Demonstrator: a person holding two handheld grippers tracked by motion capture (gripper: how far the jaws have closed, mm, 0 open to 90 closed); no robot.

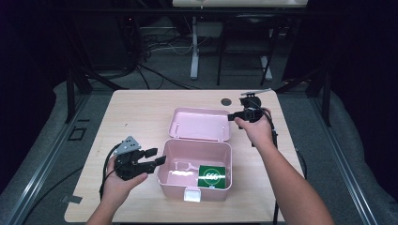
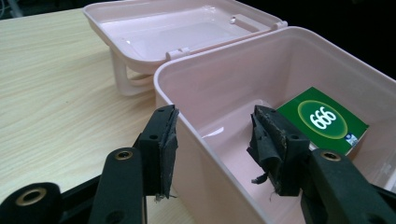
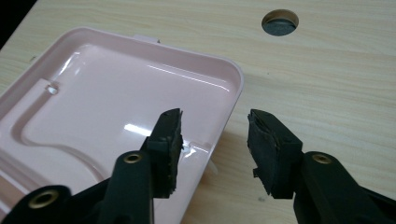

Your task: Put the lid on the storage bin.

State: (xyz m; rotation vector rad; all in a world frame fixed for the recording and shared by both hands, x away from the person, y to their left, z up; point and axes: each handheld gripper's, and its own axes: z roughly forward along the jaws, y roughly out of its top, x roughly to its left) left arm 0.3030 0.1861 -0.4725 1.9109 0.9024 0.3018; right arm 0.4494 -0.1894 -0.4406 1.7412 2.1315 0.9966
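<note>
Pink plastic box (image 1: pixel 195 161) on table, hinged lid (image 1: pixel 201 124) open flat.

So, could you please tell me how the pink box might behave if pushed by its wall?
The pink box looks like thin plastic, so probably light and apt to slide on the smooth table. Its open lid hangs behind, so it may tip backward.

The left gripper (image 2: pixel 212 140) holds its two black jaws apart astride the near wall of an open pale pink plastic box (image 2: pixel 210 154), one jaw outside over the light wooden table (image 2: pixel 51 93) and the other inside, neither pad pressing the wall. Inside the box, against its far side, leans a green rectangular card packet marked 666 in a yellow-ringed oval (image 2: pixel 324 119). The box's pink hinged lid (image 2: pixel 182 30) lies flung back, hollow side up, with its curved pink handle (image 2: pixel 128 79) resting on the table beneath it.
</note>
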